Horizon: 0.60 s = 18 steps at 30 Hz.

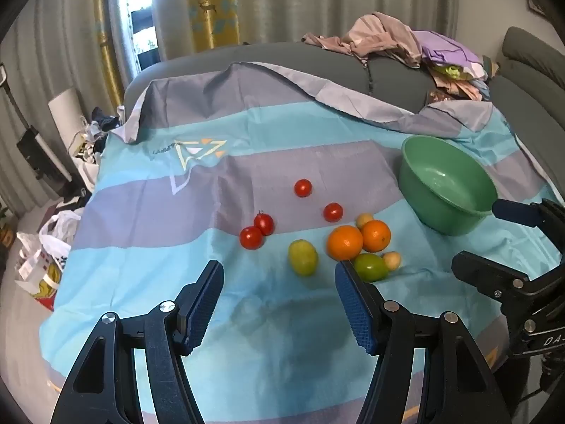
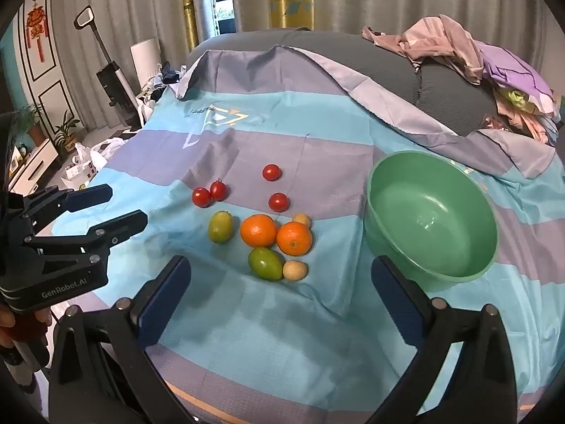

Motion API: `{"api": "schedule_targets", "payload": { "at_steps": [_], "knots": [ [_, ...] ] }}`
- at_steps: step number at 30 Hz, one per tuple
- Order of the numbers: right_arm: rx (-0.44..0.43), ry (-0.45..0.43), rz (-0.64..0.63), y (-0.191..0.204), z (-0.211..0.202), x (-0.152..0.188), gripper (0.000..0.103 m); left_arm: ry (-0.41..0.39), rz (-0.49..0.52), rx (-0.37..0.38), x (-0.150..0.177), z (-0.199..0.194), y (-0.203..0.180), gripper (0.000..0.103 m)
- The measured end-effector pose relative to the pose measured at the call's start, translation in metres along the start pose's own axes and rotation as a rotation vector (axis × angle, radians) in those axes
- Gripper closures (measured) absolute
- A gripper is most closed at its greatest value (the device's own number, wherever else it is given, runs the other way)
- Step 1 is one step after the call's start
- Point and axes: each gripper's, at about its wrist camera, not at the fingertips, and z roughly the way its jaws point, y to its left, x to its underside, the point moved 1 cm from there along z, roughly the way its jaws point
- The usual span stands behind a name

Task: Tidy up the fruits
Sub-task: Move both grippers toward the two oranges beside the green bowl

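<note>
Red tomatoes (image 2: 201, 196) sitting mid-left on the striped cloth (image 2: 247, 318), oranges (image 2: 259, 230) lying centre, green bowl (image 2: 432, 217) sitting right, holding nothing. Left gripper (image 1: 279, 282) and right gripper (image 2: 279, 282) hovering spread wide, gripping nothing.

Green bowl (image 2: 430, 219): glossy smooth plastic. Striped sheet (image 1: 141, 258): thin matt cloth, creased. Tomatoes (image 1: 303, 188): shiny smooth skin. Oranges (image 2: 259, 230): dimpled peel. Left gripper (image 1: 279, 279) pads (image 1: 353, 304): blue, ribbed texture; arms matt black, metal pins.
</note>
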Motion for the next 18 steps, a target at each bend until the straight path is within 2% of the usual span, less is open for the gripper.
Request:
{"api": "schedule_targets", "payload": {
  "at_steps": [15,18],
  "knots": [
    [-0.001,0.0,0.006,0.004,-0.0026,0.0011,0.0,0.021,0.006,-0.001,-0.0004,0.0057,-0.0027,0.037],
    [-0.002,0.008,0.012,-0.0059,0.0015,0.0006,0.0,0.027,0.007,-0.002,0.0004,0.0068,-0.0031,0.037]
  ]
}}
